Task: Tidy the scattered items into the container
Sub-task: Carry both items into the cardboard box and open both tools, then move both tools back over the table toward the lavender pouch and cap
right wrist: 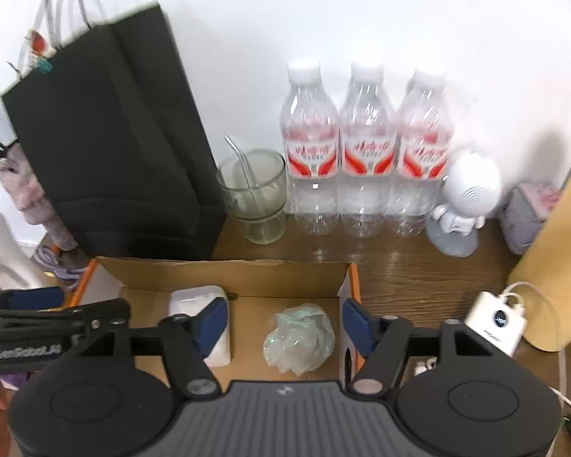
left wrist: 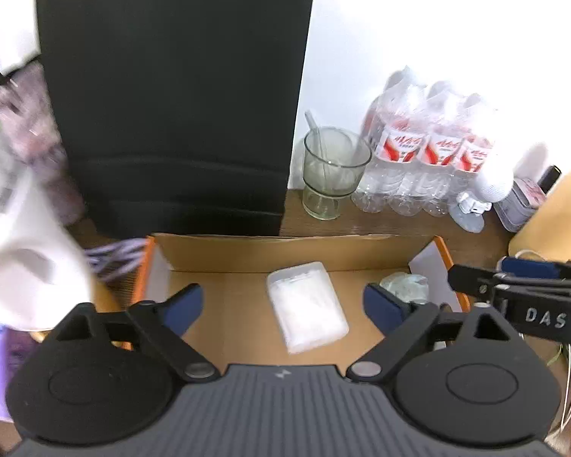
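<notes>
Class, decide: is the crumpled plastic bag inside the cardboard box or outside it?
Inside: the crumpled plastic bag lies on the cardboard box floor, within its walls.

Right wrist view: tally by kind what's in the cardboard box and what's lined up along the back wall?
In the cardboard box:
White plastic case: 1
Crumpled plastic bag: 1
Along the wall:
Black paper bag: 1
Glass cup with straw: 1
Water bottles: 3
White robot figurine: 1
Total: 8

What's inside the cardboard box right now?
Inside the cardboard box lie a white plastic case and a crumpled clear plastic bag, apart from each other. The near part of the box floor is hidden behind the tools, so anything there can't be seen.
</notes>
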A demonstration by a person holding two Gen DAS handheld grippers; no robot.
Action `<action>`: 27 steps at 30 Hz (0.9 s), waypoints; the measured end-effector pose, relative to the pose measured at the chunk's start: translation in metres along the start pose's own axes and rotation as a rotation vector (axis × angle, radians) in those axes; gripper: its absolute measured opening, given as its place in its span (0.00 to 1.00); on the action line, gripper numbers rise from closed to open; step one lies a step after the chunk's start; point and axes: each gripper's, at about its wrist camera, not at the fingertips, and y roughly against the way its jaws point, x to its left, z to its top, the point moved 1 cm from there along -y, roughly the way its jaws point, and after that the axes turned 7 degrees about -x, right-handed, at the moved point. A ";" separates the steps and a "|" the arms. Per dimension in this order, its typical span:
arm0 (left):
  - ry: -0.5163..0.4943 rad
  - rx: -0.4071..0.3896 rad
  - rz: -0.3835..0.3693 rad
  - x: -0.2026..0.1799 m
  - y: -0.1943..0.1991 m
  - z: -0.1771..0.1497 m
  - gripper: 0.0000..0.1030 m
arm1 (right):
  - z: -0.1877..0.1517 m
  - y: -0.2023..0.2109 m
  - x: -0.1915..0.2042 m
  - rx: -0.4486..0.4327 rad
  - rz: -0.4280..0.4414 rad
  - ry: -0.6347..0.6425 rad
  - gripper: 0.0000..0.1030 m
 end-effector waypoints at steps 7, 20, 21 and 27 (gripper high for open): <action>-0.007 -0.046 0.074 0.004 0.056 -0.019 0.97 | -0.014 0.073 0.019 -0.091 0.019 0.029 0.81; -0.039 -0.404 0.188 0.000 0.099 -0.117 1.00 | -0.112 0.089 0.037 -0.299 0.098 0.027 0.82; -0.034 -0.417 0.181 0.001 0.099 -0.123 1.00 | -0.119 0.087 0.036 -0.312 0.102 0.017 0.82; -0.060 -0.440 0.143 0.006 0.093 -0.148 1.00 | -0.155 0.081 0.030 -0.376 0.118 -0.029 0.82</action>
